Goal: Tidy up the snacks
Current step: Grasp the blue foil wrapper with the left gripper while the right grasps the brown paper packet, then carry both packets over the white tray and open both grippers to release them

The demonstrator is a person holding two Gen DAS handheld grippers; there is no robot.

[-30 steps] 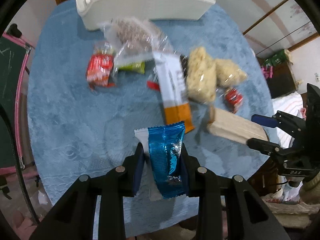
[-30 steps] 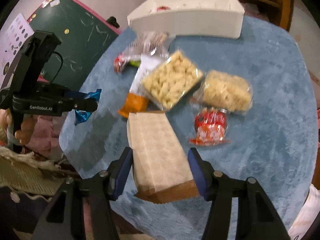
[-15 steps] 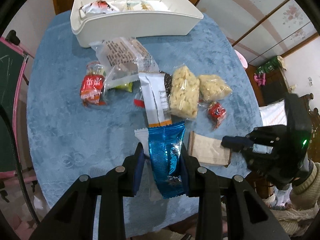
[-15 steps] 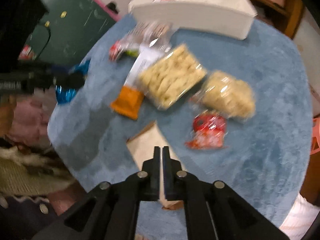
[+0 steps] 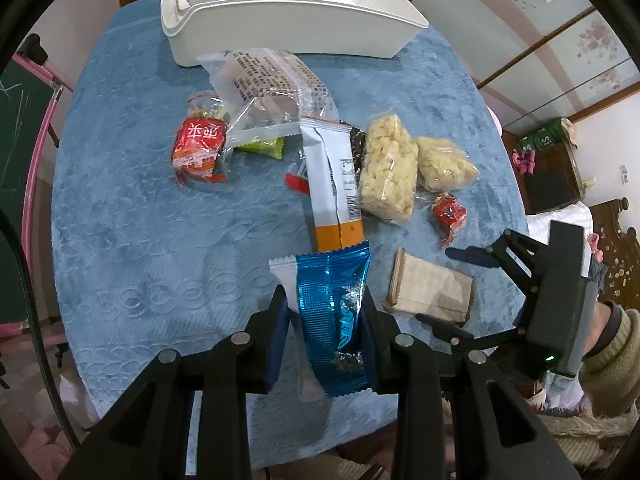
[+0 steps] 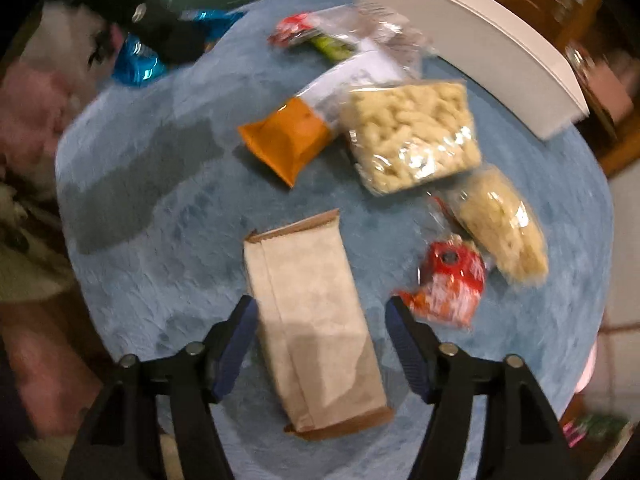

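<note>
A shiny blue foil snack packet (image 5: pixel 334 316), backed by a white wrapper (image 5: pixel 286 276), is gripped upright between the padded fingers of the left tongs (image 5: pixel 324 320), which are clenched on it above the near edge of the round desk covered in blue textured cloth (image 5: pixel 132 216).

The right tongs (image 6: pixel 318 320) are spread wide, one finger on either side of a flat brown paper packet (image 6: pixel 316 328) that lies on the cloth; whether the pads touch the packet cannot be told, as the right wrist view is blurred. In the left wrist view the same paper packet (image 5: pixel 430 290) is seen just to the right of the left tongs, between the fingers of the right tongs (image 5: pixel 456 284).

Ahead of the left tongs, a long white sachet with an orange end (image 5: pixel 334 184) is laid, its orange end just beyond the top of the blue packet. To its right, two clear bags of pale puffed snacks (image 5: pixel 388 172) are placed side by side, with a small red wrapped sweet (image 5: pixel 450 214) near them. Further ahead and to the left, a red-labelled clear packet (image 5: pixel 198 146), a small green sachet (image 5: pixel 262 146) and a large clear bag with printed text (image 5: pixel 268 84) are clustered. At the far side of the desk a white plastic bin (image 5: pixel 288 20) is set, with a few wrapped snacks inside.
</note>
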